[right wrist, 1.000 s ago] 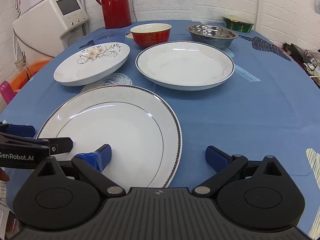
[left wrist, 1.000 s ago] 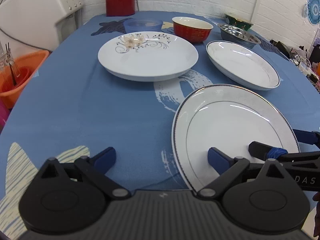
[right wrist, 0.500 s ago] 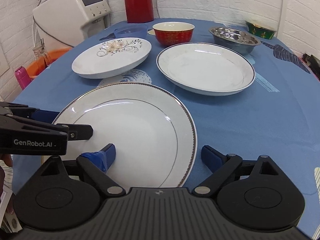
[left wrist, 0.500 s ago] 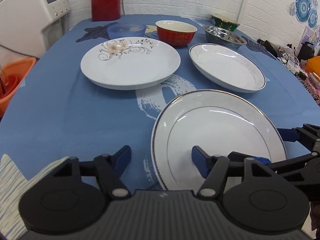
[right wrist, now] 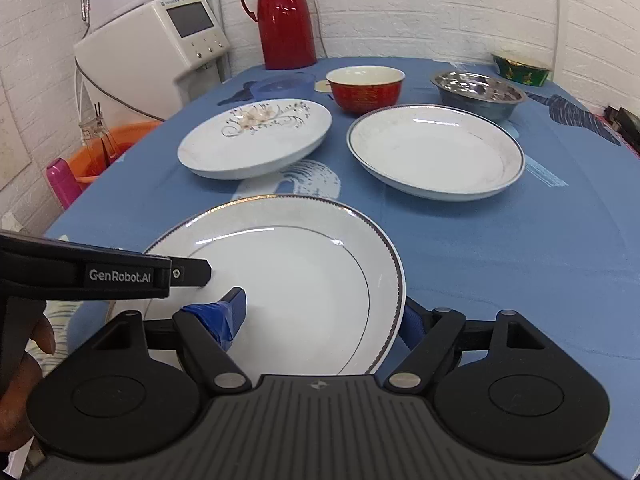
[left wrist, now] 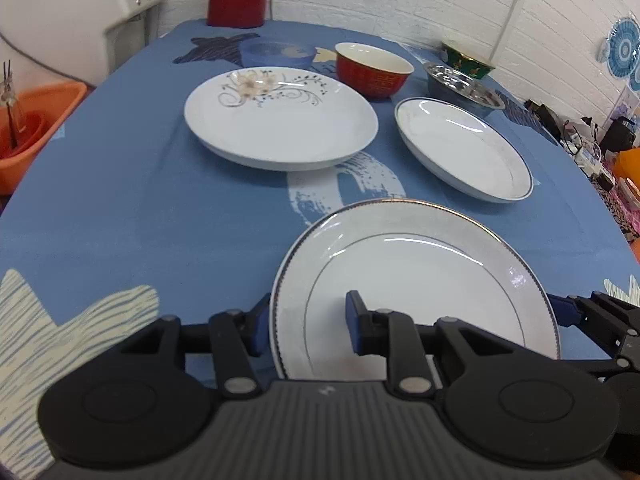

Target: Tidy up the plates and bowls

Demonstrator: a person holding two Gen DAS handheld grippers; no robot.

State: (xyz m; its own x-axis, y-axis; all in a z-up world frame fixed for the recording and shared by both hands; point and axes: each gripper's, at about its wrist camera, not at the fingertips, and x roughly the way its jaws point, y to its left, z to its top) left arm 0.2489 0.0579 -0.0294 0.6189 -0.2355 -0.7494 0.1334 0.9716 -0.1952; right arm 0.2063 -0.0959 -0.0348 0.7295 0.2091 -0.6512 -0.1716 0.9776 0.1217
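Note:
A gold-rimmed white plate (left wrist: pixel 420 280) (right wrist: pixel 296 272) lies nearest on the blue tablecloth. My left gripper (left wrist: pixel 304 316) straddles the plate's left rim. One of its fingers (left wrist: pixel 256 320) is outside the rim and the other is over the plate. Its jaws are half closed with a gap still showing. My right gripper (right wrist: pixel 324 316) is open across the right rim, with one taped finger (right wrist: pixel 228 312) on the plate and the other tucked under the edge. Beyond lie a flower-patterned plate (left wrist: pixel 280 120) (right wrist: pixel 256 140) and a blue-rimmed deep plate (left wrist: pixel 464 148) (right wrist: pixel 436 148).
At the back stand a red bowl (right wrist: pixel 364 88), a steel bowl (right wrist: pixel 480 94), a green bowl (right wrist: pixel 520 70), a blue lid (right wrist: pixel 284 82) and a red thermos (right wrist: pixel 284 16). A white appliance (right wrist: pixel 160 48) and an orange basin (left wrist: pixel 28 120) sit left of the table.
Both grippers have narrowed around the nearest plate's rim, the left much more than the right. Both cameras have tipped upward, showing more of the wall.

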